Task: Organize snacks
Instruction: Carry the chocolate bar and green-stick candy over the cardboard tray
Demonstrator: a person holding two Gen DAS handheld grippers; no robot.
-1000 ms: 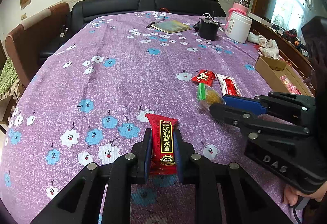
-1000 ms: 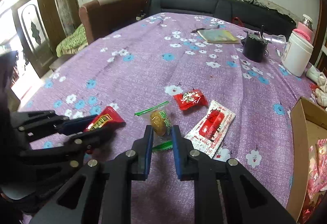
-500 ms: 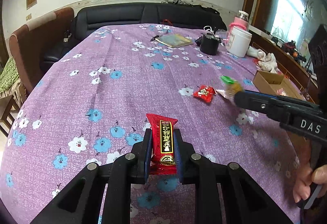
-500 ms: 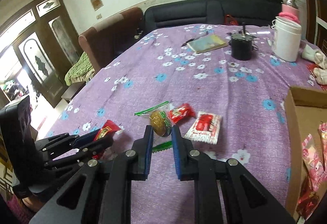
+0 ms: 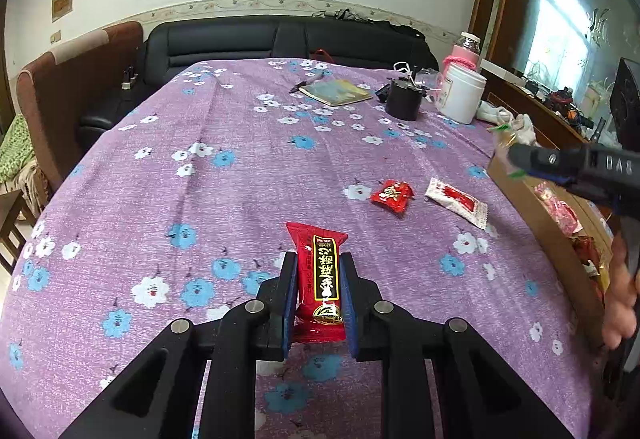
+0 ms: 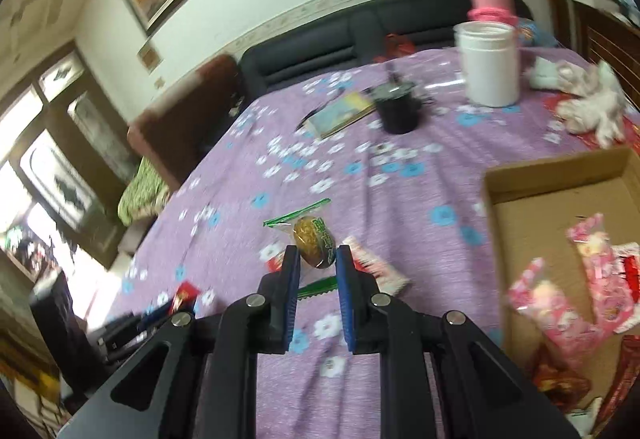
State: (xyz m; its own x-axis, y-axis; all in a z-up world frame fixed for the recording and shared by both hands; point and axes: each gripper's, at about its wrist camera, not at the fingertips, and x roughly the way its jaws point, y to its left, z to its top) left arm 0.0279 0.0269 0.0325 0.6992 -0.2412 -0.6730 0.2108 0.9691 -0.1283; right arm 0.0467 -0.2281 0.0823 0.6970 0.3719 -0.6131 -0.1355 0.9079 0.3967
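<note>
Currently the left claw (image 5: 318,281) is gripping a long red snack bar (image 5: 321,279) between its blue pads, holding it just above the purple flowered tabletop (image 5: 248,175). Beyond it, to the right, a small red packet (image 5: 391,195) and a white-and-red sachet (image 5: 457,201) are lying flat on the cloth, near each other but apart. At the right edge the right claw (image 5: 510,155) is reaching over the near wall of a cardboard box (image 5: 532,223), clamped on a clear green-edged wrapper with a brown sweet inside (image 6: 314,241). From the right wrist view, that wrapper is sitting between the pads, with the box's open interior lying to the right and pink packets (image 6: 576,291) already piled in it. At the far side of the tabletop a yellow-green booklet (image 5: 335,91), a black pot (image 5: 404,103), a white tub (image 5: 460,97) and a pink-wrapped jar (image 5: 464,53) are standing well clear of both claws. A hand (image 5: 620,299) is showing at the right margin.
</note>
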